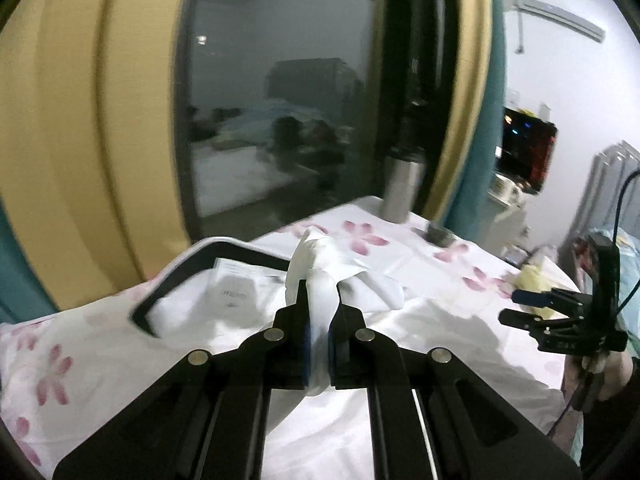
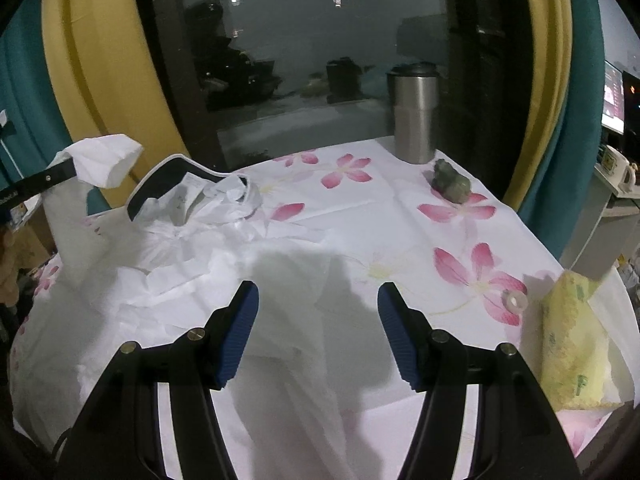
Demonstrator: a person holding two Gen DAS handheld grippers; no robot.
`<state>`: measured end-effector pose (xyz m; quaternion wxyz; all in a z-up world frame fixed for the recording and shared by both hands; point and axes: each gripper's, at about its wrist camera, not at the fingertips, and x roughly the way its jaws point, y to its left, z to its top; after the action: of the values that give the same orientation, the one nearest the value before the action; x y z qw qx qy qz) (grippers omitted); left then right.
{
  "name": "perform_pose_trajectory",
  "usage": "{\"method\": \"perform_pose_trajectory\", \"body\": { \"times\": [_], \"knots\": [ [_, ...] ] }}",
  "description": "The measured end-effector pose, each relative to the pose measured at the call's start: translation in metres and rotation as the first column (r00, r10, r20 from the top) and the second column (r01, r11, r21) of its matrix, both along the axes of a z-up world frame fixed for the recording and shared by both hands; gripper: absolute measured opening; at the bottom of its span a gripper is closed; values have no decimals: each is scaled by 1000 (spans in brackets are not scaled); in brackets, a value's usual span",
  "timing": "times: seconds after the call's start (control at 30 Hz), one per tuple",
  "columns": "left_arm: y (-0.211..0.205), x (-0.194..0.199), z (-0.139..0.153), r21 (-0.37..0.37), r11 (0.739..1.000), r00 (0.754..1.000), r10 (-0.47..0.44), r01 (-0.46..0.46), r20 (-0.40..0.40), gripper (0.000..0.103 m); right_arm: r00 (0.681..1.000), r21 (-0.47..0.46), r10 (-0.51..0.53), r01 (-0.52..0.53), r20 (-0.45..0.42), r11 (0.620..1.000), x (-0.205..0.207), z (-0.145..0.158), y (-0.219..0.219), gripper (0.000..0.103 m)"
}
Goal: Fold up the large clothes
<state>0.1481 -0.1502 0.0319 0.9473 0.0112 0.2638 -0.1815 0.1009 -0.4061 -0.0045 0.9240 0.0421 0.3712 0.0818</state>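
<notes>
A white garment (image 2: 188,264) with a black-edged collar (image 2: 160,184) lies crumpled on a flowered tablecloth (image 2: 400,216). My left gripper (image 1: 319,304) is shut on a bunched fold of the white garment (image 1: 320,264) and holds it lifted above the table. It shows in the right wrist view (image 2: 80,164) at far left, with white cloth in it. My right gripper (image 2: 316,300) is open and empty, hovering over the garment's lower part. It shows in the left wrist view (image 1: 520,308) at the right edge.
A steel tumbler (image 2: 414,112) stands at the table's far edge before a dark window. A small greenish figurine (image 2: 450,182) sits beside it. A yellow cloth (image 2: 572,344) and a small tape roll (image 2: 514,300) lie at the right edge.
</notes>
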Motion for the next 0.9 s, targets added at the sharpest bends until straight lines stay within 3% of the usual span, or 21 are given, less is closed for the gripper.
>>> {"method": "perform_pose_trajectory", "body": {
  "times": [0.2,0.37,0.4,0.47,0.5,0.7,0.9],
  "knots": [
    [-40,11,-23,5,997,995,-82,83,-54,7,998,8,-54,54,-13,999,-8,-6,-25,62],
    [-58,25,-58,-11,991,975,-133,133,-175,7,997,10,-74,75,-34,997,-13,-12,-35,62],
    [-59,26,-65,-19,990,969,-140,139,-202,11,996,11,-76,76,-38,997,-13,-14,-36,62],
    [-58,28,-77,-29,988,955,-152,149,-255,35,996,11,-77,77,-42,997,-12,-15,-35,62],
    [-57,26,-80,-34,988,951,-153,149,-269,39,996,10,-77,78,-43,997,-12,-15,-34,62],
    [-24,8,-86,-42,989,948,-151,145,-280,43,997,8,-50,51,-58,999,-2,-21,-18,62],
    [67,-5,-92,-35,999,957,23,-35,-289,45,997,38,35,-32,-67,999,21,-30,18,62]
  ]
}}
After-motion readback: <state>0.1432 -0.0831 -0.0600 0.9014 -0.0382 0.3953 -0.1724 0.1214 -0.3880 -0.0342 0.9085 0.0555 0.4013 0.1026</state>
